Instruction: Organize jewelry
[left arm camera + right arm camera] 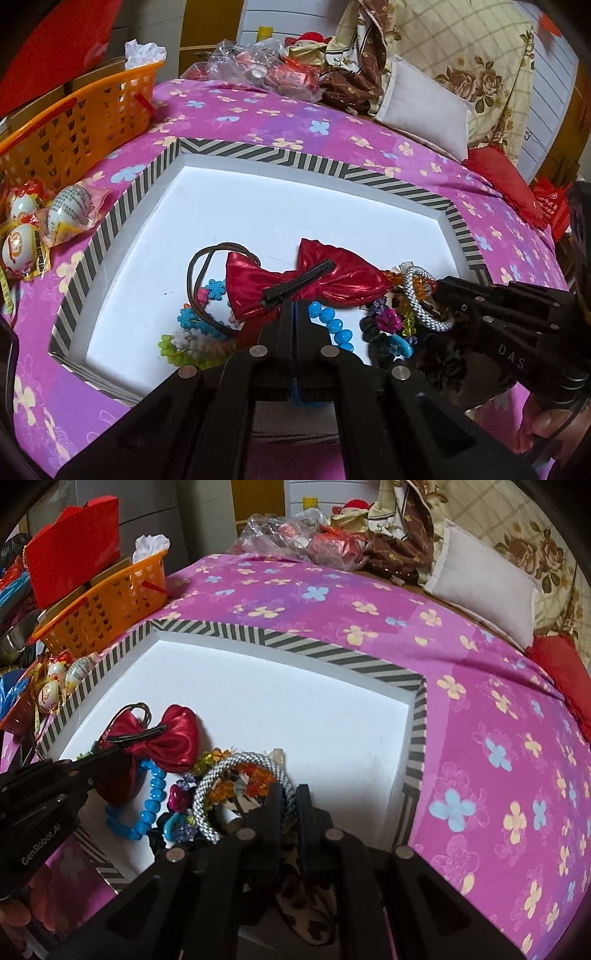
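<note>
A shallow white box with a black-and-white striped rim (295,157) (295,642) lies on a pink flowered cloth. Its near side holds a heap of jewelry: a red bow hair clip (317,284) (166,738), a blue bead bracelet (334,326) (151,805), a silver woven bangle (424,310) (210,797), orange beads (240,782) and brown hair ties (199,266). My left gripper (294,304) is shut on the red bow's clip. My right gripper (287,794) is shut on the silver bangle's rim; it also shows in the left wrist view (439,286).
An orange plastic basket (74,125) (107,602) stands far left, with wrapped egg sweets (44,221) beside it. A white pillow (424,107) (487,587), crumpled fabric and plastic bags (266,66) lie along the back. A red cushion (506,177) sits at right.
</note>
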